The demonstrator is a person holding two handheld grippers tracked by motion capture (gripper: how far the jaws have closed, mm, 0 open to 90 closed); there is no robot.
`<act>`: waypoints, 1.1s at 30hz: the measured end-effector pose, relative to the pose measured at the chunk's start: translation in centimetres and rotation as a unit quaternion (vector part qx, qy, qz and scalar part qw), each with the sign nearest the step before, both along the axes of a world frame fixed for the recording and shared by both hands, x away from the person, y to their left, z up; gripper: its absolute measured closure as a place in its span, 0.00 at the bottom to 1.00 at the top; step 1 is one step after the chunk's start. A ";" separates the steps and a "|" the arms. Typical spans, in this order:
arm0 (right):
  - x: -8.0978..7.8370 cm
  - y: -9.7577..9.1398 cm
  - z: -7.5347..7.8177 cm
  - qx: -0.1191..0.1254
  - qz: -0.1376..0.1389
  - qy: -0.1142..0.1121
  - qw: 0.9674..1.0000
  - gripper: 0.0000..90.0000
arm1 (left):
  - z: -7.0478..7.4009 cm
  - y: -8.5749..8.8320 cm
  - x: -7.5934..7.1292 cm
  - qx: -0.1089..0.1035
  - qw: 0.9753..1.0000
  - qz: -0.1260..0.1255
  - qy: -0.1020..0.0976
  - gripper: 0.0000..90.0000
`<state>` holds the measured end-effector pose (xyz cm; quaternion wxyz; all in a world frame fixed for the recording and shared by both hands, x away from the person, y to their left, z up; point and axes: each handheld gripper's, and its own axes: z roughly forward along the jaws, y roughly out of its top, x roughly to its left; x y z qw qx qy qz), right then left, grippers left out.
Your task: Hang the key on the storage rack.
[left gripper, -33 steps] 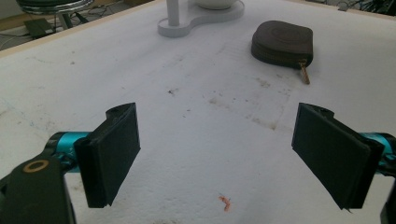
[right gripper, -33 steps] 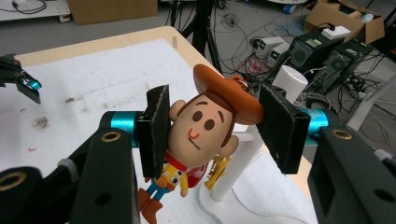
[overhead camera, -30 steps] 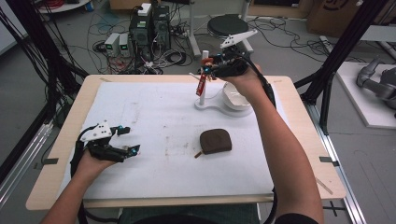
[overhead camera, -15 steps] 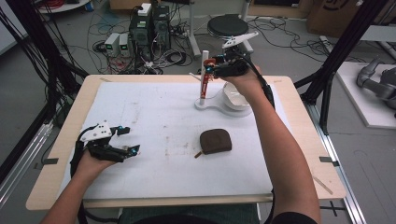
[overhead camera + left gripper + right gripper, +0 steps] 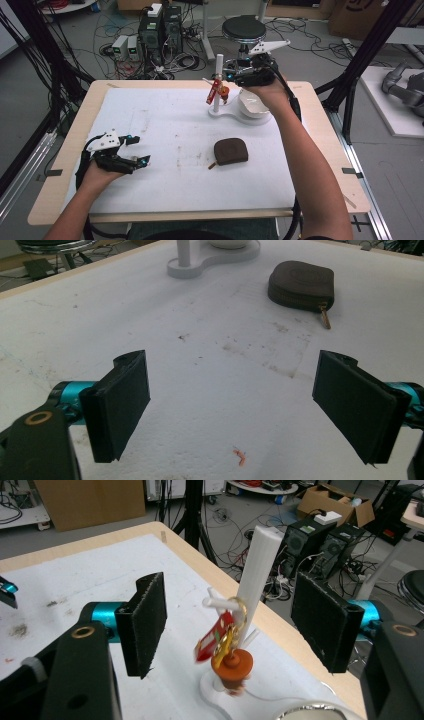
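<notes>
Left tongs (image 5: 134, 152) near the bench's (image 5: 65, 165) left front edge, held low over the white mat (image 5: 165, 190) in the left hand (image 5: 97, 172). Jaws wide apart in the left gripper view, nothing between them but bare, smudged mat and a small orange scrap (image 5: 240, 456) just ahead.

Right tongs (image 5: 226, 76) raised near the far edge, right of centre, gripped by the right hand (image 5: 265, 90). Jaws spread wide in the right gripper view, flanking a white post (image 5: 256, 580) without touching it, holding nothing.

Post upright on a flat white base (image 5: 235, 111) resting on the mat near the far edge; beside it on the same base, a shallow white dish (image 5: 252, 105), partly under the right hand. Hung on a short peg (image 5: 216, 601) sticking out from the post: a gold ring (image 5: 239, 611) carrying a red tag (image 5: 212, 640) and a gold clasp, with a round orange piece (image 5: 231, 672) dangling just below, close against the post's foot. Same bundle visible in the high view as a red and orange cluster (image 5: 218, 91) on the post's left side.

Brown pouch (image 5: 230, 151) flat on the mat, about mid-bench toward the right, well apart from both tongs, zip pull (image 5: 325, 317) trailing off one corner.

Beyond the far edge, on the floor: a stool (image 5: 243, 29), computer towers (image 5: 161, 25) and tangled cables.
</notes>
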<state>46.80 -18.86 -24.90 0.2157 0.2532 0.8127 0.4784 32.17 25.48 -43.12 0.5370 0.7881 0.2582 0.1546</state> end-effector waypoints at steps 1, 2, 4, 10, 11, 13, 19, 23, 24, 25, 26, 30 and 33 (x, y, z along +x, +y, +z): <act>-0.2 -0.1 -0.1 0.000 0.001 0.000 1.000 0.34 | 0.0 0.0 0.0 0.000 1.000 0.000 0.000 0.17; -0.2 -0.1 -0.1 0.000 0.001 0.000 1.000 0.34 | 0.0 -0.1 0.0 -0.001 1.000 0.001 0.000 0.17; -0.8 -0.7 -0.4 -0.007 0.001 -0.001 1.000 0.32 | 0.0 -0.1 0.1 0.000 1.000 0.000 0.001 0.17; -2.3 -1.8 -1.0 -0.005 0.002 -0.001 1.000 0.29 | 0.0 -0.2 0.1 -0.001 1.000 -0.001 0.001 0.17; -2.5 -2.0 -1.1 -0.002 0.003 -0.006 1.000 0.29 | 0.0 -0.2 0.1 0.000 1.000 -0.001 0.001 0.17; -3.2 -2.5 -1.3 0.005 0.002 -0.011 1.000 0.29 | 0.1 -0.3 0.2 -0.003 1.000 -0.001 0.000 0.17; -5.2 -4.3 -2.9 0.012 -0.004 -0.007 1.000 0.28 | 0.1 -0.5 0.2 -0.003 1.000 -0.004 -0.001 0.17; -6.1 -5.0 -3.9 0.015 -0.004 -0.010 1.000 0.27 | 0.2 -0.4 0.2 -0.006 1.000 -0.005 -0.001 0.17; -6.3 -5.2 -4.1 0.014 -0.004 -0.009 1.000 0.27 | 0.2 -0.4 0.2 -0.008 1.000 -0.004 -0.002 0.17; -6.8 -5.5 -4.7 0.020 -0.003 -0.011 1.000 0.27 | 0.2 -0.4 0.2 -0.008 1.000 -0.005 -0.003 0.17; -7.3 -6.1 -5.5 0.026 -0.004 -0.006 1.000 0.26 | 0.2 -0.4 0.2 -0.009 1.000 -0.006 -0.003 0.17; -8.2 -7.0 -6.7 0.033 -0.012 -0.001 0.999 0.25 | 0.2 -0.5 0.2 -0.009 1.000 -0.009 -0.003 0.17; -9.8 -7.8 -8.5 0.041 -0.024 -0.002 0.999 0.24 | 0.3 -0.6 0.2 -0.008 1.000 -0.011 -0.001 0.17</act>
